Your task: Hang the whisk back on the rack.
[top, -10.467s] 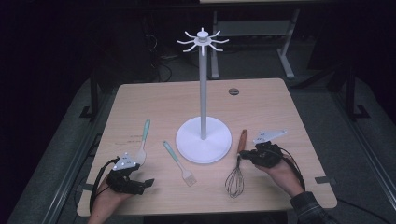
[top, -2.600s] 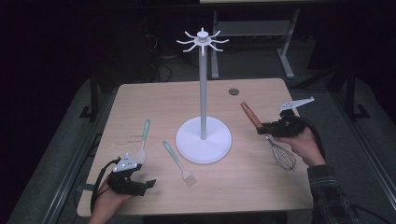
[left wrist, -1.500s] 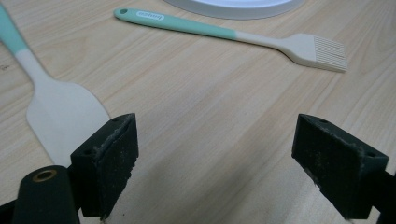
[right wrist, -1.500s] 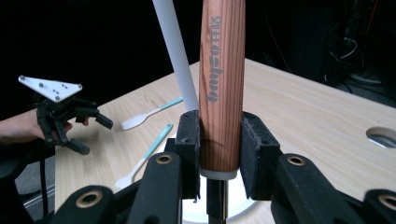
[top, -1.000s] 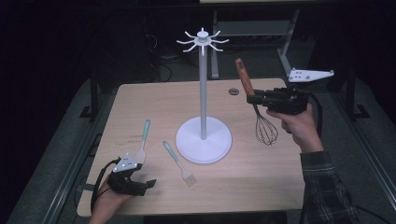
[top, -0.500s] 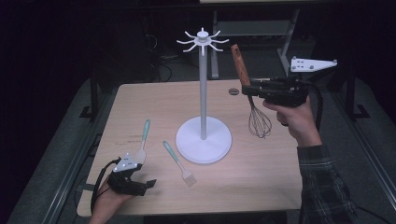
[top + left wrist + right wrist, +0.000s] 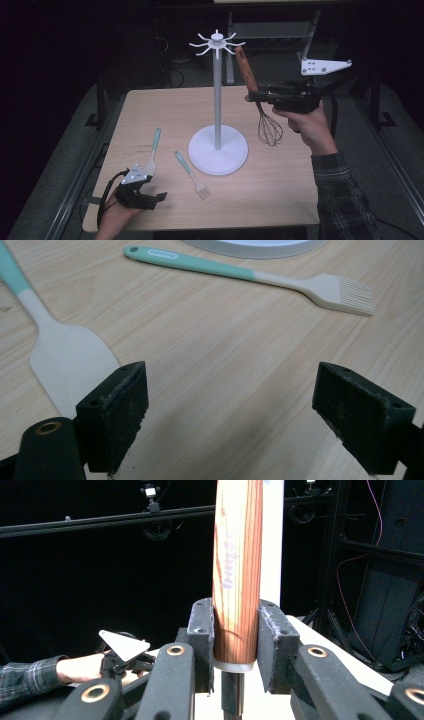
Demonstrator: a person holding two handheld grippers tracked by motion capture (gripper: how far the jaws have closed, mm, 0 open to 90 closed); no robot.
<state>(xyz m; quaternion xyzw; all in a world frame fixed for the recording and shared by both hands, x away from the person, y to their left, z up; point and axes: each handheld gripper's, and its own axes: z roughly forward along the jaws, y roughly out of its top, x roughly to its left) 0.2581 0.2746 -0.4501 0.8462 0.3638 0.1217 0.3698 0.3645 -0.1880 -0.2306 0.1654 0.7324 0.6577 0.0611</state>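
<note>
Count on the table (image 7: 280, 200): one white hanging stand (image 7: 218, 145) with a round base and a ring of hooks at the top of its pole, one spatula (image 7: 151, 156) with a teal handle, one pastry brush (image 7: 190, 174) with a teal handle. One whisk (image 7: 260, 102) with a wooden handle is off the table, held in the air to the right of the stand's pole, handle tilted up toward the hooks, wire head hanging down. Two grippers. The right gripper (image 7: 252, 96) has its jaws clamped on the whisk's lower handle, just above the metal collar; in the right gripper view the handle (image 7: 237, 575) stands upright between the two pads and its top is cut off by the frame edge. The left gripper (image 7: 159, 196) rests low at the near left corner of the table, jaws spread wide with nothing between them; the spatula blade (image 7: 75, 365) lies just beside its left jaw and is partly hidden behind it. The brush bristles (image 7: 350, 295) are clear of both jaws.
</note>
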